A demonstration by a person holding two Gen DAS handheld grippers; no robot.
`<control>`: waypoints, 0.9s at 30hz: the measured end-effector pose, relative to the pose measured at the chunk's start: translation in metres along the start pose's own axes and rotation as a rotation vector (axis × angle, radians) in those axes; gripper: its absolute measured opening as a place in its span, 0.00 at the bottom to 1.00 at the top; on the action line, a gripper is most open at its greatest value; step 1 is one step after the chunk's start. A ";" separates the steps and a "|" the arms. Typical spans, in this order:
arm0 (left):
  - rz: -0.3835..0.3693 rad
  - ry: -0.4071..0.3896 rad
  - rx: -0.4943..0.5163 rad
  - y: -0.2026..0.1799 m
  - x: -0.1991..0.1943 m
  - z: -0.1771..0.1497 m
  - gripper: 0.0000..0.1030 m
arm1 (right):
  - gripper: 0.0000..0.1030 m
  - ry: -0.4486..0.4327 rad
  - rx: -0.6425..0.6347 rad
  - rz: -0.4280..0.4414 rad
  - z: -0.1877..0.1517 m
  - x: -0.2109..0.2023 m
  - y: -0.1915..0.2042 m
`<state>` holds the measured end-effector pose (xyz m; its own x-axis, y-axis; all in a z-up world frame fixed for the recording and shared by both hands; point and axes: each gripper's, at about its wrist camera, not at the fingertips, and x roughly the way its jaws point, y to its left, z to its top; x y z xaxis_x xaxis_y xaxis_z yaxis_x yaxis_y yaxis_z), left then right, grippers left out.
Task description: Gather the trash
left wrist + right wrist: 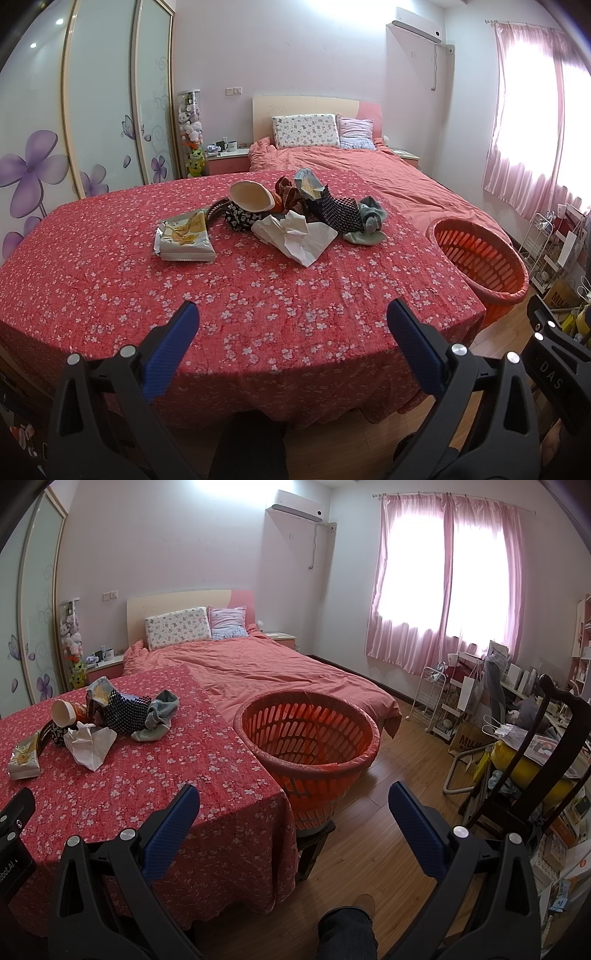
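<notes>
The left gripper (291, 325) hangs at the near edge of the counter (110, 288), its blue fingers (173, 350) wide apart and holding nothing; the right gripper (293, 805) is likewise spread and empty, above the counter's corner and the wooden floor (388, 782). The trash lies in a heap well beyond both, toward the far side of the floral red cloth: a flattened snack wrapper (184, 236) nearest the left, crumpled white paper (295, 234) in the middle, and a tipped paper cup (251, 197) behind. Tangled in with them are dark patterned fabrics (340, 214), a grey-blue sock-like bundle (369, 221) and another wrapper (308, 182) standing up at the back; where one piece ends and the next begins is hard to make out. The orange basket (480, 254) stands just beside the counter's right edge. In the left wrist view its lower body is hidden behind the cloth and only part of its rim shows. The right wrist view gives the whole slatted basket (310, 738), lined with thin clear plastic and resting on a dark stool (314, 842) that is mostly hidden beneath it. That view also takes in a trouser leg and shoe (351, 919) at the bottom, cut off by the frame, and cluttered shelves (517, 701) by the pink curtains (436, 576).
</notes>
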<state>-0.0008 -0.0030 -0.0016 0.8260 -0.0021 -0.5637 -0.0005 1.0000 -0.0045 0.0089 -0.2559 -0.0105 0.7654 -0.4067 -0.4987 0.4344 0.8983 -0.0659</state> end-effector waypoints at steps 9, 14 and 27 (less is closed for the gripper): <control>0.000 0.001 -0.001 -0.001 0.000 -0.001 0.96 | 0.98 0.001 0.000 0.001 -0.001 0.000 -0.001; 0.000 0.001 0.000 -0.002 0.000 -0.001 0.96 | 0.98 0.002 0.001 0.001 -0.001 0.000 -0.001; 0.000 0.002 0.000 -0.003 0.001 -0.002 0.96 | 0.98 0.003 0.001 0.002 -0.001 0.000 -0.002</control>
<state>-0.0011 -0.0061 -0.0032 0.8247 -0.0024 -0.5655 -0.0005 1.0000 -0.0050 0.0081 -0.2578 -0.0110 0.7647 -0.4048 -0.5014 0.4335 0.8988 -0.0645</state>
